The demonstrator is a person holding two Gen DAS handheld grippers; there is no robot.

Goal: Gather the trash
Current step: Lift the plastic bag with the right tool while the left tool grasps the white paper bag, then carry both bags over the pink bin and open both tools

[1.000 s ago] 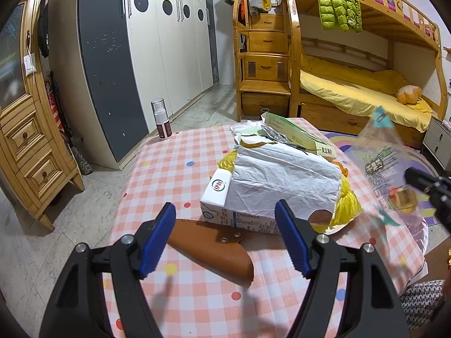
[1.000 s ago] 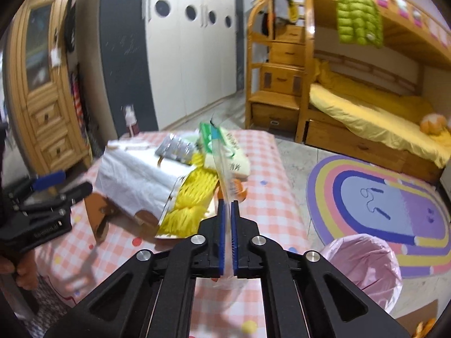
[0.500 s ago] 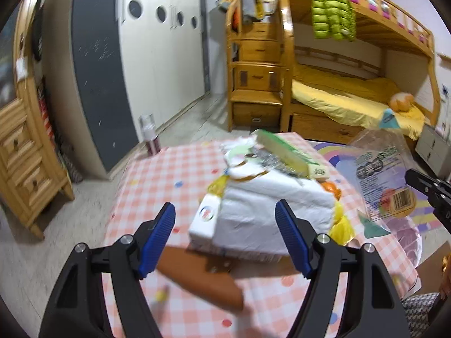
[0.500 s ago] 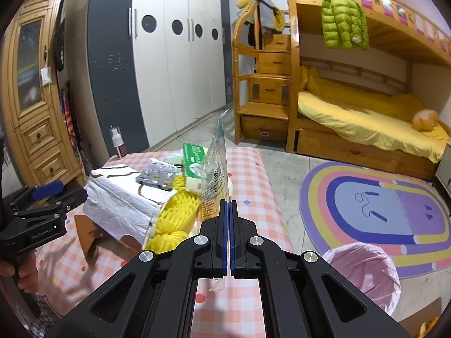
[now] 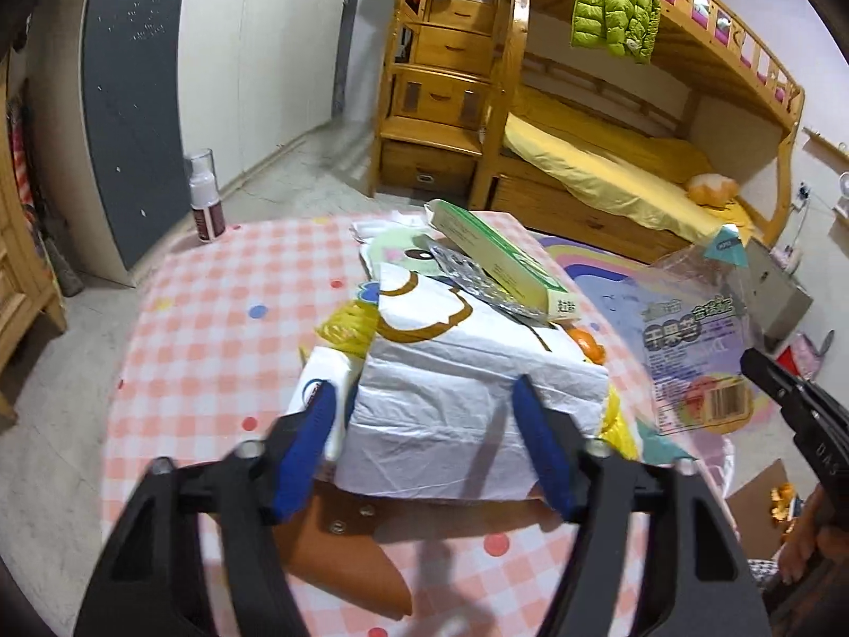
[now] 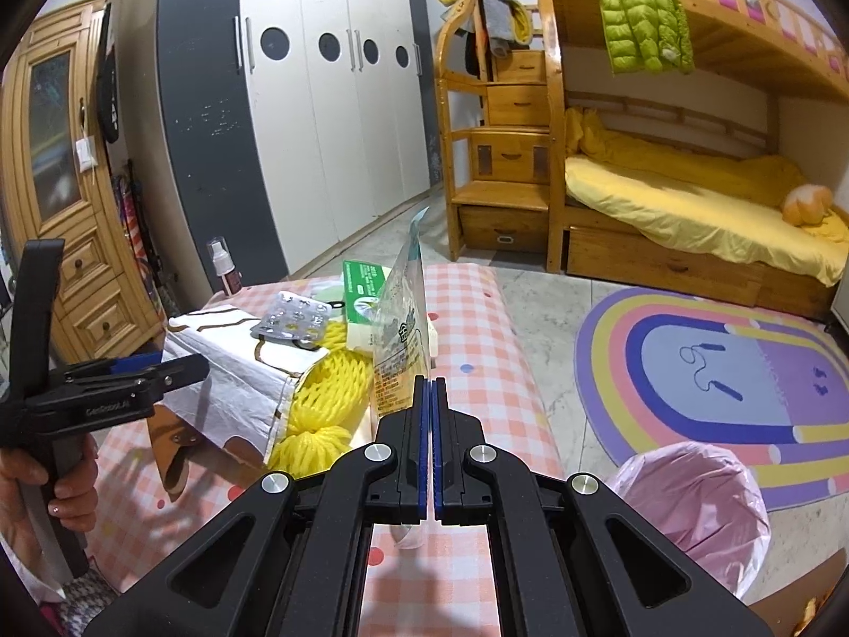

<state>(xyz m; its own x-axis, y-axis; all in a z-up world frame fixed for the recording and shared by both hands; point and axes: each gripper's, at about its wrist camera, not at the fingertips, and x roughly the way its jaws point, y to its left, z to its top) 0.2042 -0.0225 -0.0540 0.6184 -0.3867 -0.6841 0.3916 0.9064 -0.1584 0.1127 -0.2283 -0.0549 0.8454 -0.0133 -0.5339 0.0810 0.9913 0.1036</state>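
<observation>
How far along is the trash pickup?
Early. Done: nothing visible in the pink-lined bin yet. In hand: the right hand-held gripper is shut on a clear snack wrapper; the left hand-held gripper is closing around the white paper bag, pads not yet pressing. Left: green box, blister pack, yellow foam nets.
</observation>
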